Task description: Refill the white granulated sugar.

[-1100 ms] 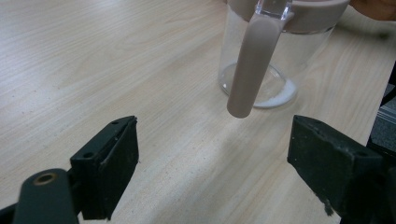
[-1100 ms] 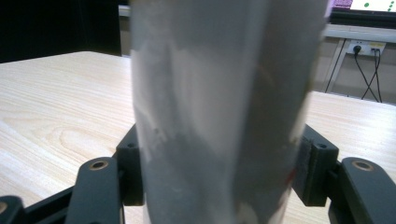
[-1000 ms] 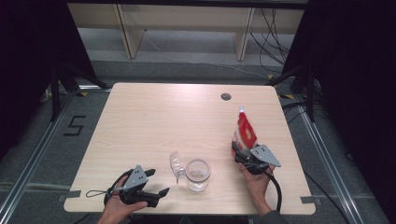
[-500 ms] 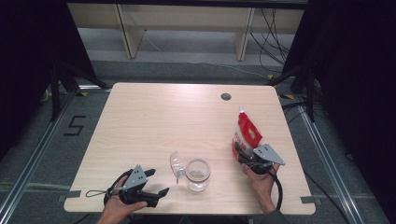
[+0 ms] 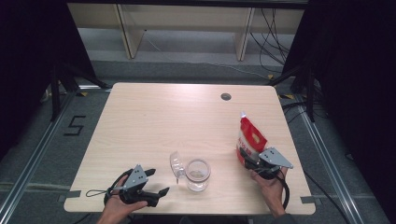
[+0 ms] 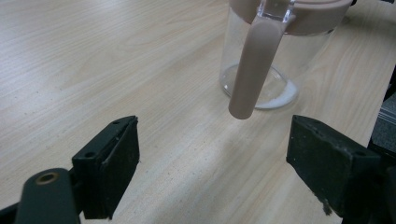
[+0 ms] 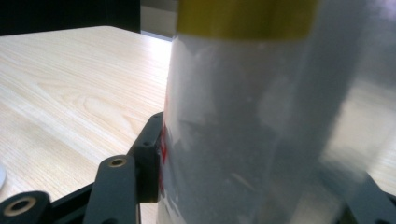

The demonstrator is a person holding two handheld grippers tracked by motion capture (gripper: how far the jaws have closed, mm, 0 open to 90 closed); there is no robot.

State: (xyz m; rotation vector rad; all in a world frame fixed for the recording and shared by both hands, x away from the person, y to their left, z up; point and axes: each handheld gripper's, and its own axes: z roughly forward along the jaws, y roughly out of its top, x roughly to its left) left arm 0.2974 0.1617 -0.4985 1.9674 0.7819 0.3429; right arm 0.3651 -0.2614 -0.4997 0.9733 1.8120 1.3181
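Note:
A red and white stand-up pouch (image 5: 250,135) stands upright at the table's right side. My right gripper (image 5: 249,159) grips its lower part; its jaws have just been closing on it. In the right gripper view the pouch (image 7: 243,116) stands between the jaws of the right gripper (image 7: 257,186), and the left pad presses its side. A clear glass jar (image 5: 197,174) stands near the front middle, its lid (image 5: 176,164) flipped open to the left. My left gripper (image 5: 158,182) lies at the front left, open, pointing at the jar (image 6: 299,60). Nothing is between the jaws of the left gripper (image 6: 215,158).
The light wooden table (image 5: 154,121) has a small round hole (image 5: 226,96) near its far right edge. A pinkish strap (image 6: 254,70) hangs from the jar's lid. Beyond the table stand shelf legs (image 5: 126,32) and cables on the floor.
The right gripper and the pouch have shifted slightly to the right and toward the front edge. The left gripper and the jar have stayed put.

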